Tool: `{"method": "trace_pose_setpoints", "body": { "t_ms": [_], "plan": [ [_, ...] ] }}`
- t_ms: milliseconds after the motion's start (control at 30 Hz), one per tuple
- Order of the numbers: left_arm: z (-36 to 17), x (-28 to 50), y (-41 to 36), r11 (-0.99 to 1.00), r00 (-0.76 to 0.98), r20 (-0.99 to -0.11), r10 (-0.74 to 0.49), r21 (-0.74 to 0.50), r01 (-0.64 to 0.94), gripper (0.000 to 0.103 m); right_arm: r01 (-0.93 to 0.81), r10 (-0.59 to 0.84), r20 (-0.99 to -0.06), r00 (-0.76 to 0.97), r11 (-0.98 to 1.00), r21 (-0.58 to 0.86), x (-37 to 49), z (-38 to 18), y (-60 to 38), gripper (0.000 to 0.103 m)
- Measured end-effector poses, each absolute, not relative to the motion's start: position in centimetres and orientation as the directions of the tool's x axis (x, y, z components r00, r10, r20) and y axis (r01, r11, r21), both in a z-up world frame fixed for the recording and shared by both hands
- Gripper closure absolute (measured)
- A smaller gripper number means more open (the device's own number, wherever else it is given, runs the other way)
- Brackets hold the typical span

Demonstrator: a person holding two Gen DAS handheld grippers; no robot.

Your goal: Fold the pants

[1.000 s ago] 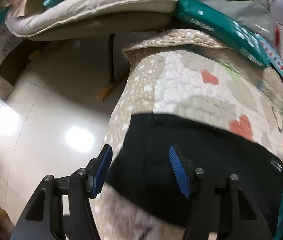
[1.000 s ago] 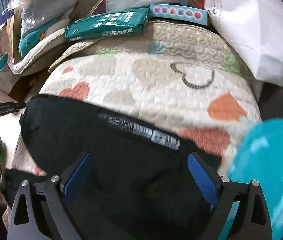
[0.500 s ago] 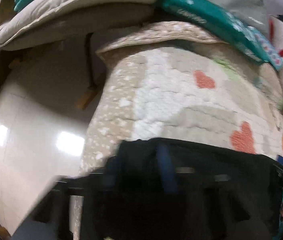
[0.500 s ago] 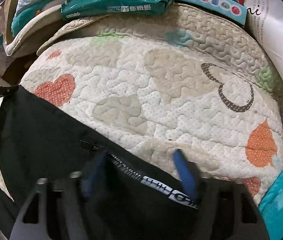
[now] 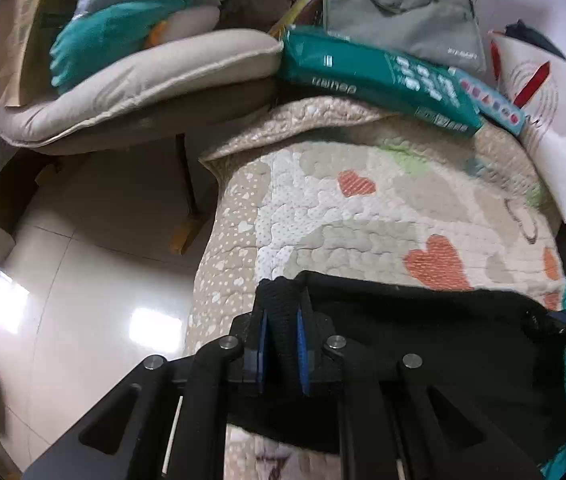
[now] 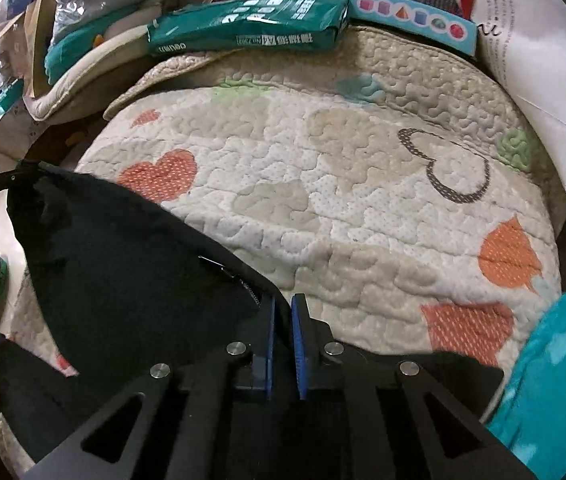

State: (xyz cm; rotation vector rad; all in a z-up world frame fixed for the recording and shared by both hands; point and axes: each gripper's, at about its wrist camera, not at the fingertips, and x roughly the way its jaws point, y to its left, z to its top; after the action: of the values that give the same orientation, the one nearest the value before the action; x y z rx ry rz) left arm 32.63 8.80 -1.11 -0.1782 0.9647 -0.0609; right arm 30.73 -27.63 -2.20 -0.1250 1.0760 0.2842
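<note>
Right wrist: right gripper (image 6: pixel 282 312) clamps pants (image 6: pixel 131 256), edge hidden.

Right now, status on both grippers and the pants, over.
Left gripper shut on black pants edge. Right gripper shut on the other corner. Pants on quilted mat, unfolded. Teal package at far edge, clear.

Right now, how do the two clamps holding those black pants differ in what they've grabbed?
The left gripper pinches a thick, bunched roll of the black pants that bulges up past its blue pads, near the quilt's floor-side edge. The right gripper pinches a thin, flat edge of the pants beside the zipper, further in over the quilt, so its pads sit nearer together. Both are shut on the same garment.
</note>
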Motion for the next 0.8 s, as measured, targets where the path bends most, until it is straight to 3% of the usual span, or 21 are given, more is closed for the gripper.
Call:
{"method": "trace_pose_setpoints", "body": {
  "t_ms": [400, 800],
  "plan": [
    [1.7, 23.6, 9.5, 0.975, 0.618, -0.772, -0.15, -0.22, -0.039, 0.091, -0.293, 0.156, -0.875, 0.458, 0.956, 0.017, 23.2, 0.5, -27.1, 0.094],
    [-0.1, 13.7, 10.9, 0.952, 0.643, -0.751, -0.15, -0.285, -0.111, 0.091, -0.327, 0.132, -0.905, 0.405, 0.945, -0.008, 14.4, -0.4, -25.4, 0.094]
  ]
}}
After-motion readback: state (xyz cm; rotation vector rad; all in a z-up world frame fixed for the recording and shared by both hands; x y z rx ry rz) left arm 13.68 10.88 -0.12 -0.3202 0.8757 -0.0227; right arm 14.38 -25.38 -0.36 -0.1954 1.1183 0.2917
